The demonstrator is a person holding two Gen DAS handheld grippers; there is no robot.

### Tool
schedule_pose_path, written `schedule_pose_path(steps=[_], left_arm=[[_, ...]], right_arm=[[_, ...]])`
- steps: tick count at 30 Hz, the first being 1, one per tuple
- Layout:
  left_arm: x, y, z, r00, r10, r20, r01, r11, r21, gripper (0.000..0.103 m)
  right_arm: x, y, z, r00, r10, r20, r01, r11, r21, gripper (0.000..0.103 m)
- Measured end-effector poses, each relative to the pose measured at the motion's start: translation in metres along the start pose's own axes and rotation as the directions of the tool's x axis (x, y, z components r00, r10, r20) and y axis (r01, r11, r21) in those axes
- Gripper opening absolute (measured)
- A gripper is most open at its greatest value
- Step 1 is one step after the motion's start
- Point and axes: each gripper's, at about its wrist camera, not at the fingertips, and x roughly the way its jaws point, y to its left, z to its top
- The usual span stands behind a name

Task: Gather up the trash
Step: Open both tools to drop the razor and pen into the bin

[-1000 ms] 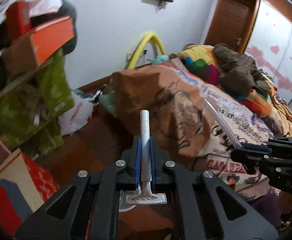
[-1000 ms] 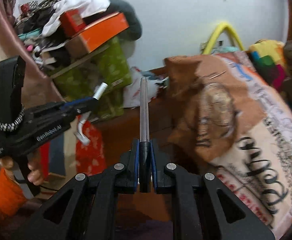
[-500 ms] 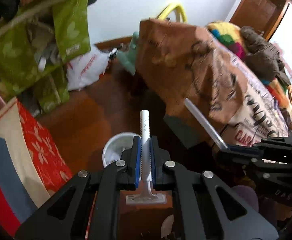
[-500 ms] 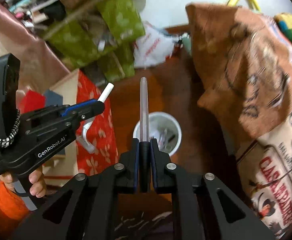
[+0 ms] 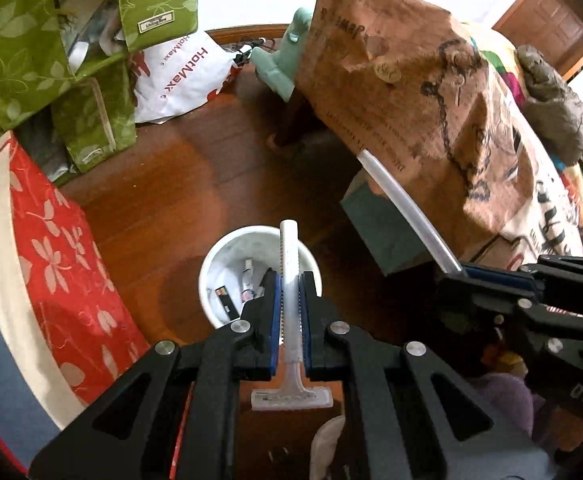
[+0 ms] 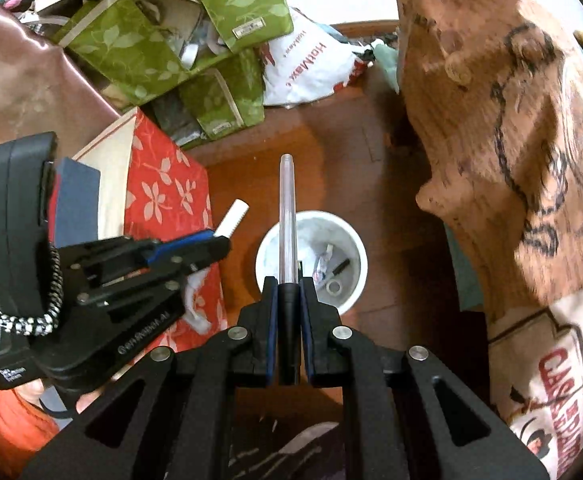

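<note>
My left gripper [image 5: 290, 292] is shut on a white disposable razor [image 5: 290, 264], handle forward, blade head near the camera. It hangs above a white trash cup [image 5: 215, 264] on the wooden floor with several scraps inside. My right gripper [image 6: 288, 292] is shut on a clear pen [image 6: 286, 216] with a black cap, pointing over the same cup [image 6: 351, 240]. The left gripper also shows in the right wrist view [image 6: 211, 240], and the right gripper with the pen shows in the left wrist view [image 5: 457, 270].
A bed with a brown printed cover [image 5: 411, 92] stands on the right. Green leaf-print bags [image 5: 31, 40], a white HotMax bag [image 5: 179, 76] and a red floral box [image 5: 51, 248] crowd the left. A teal box [image 5: 379, 224] sits by the bed.
Both grippers have tilted down from the bed and wall toward the floor and moved over the white cup. The razor and the pen stay held.
</note>
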Motion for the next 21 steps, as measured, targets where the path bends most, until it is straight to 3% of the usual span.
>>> schedule_pose_path(steps=[2,5,13,21], left_arm=[[0.002,0.0,0.004,1.0,0.032,0.0,-0.032,0.999,-0.009,0.008],[0.01,0.008,0.007,0.998,0.035,-0.042,-0.037,0.998,-0.043,0.017],[0.006,0.011,-0.003,0.997,0.021,-0.07,-0.024,0.999,-0.041,0.02],[-0.029,-0.019,-0.001,0.999,0.036,-0.006,-0.036,0.999,0.034,0.02]], right_arm=[[0.003,-0.004,0.004,0.999,0.036,-0.015,-0.035,0.999,0.023,0.015],[0.003,-0.012,0.004,1.0,0.013,0.003,-0.013,0.998,0.061,0.044],[-0.008,-0.027,-0.007,0.998,-0.058,0.018,0.057,0.996,0.07,0.044],[-0.044,-0.03,-0.017,0.992,-0.088,0.091,0.084,0.995,0.051,0.044]])
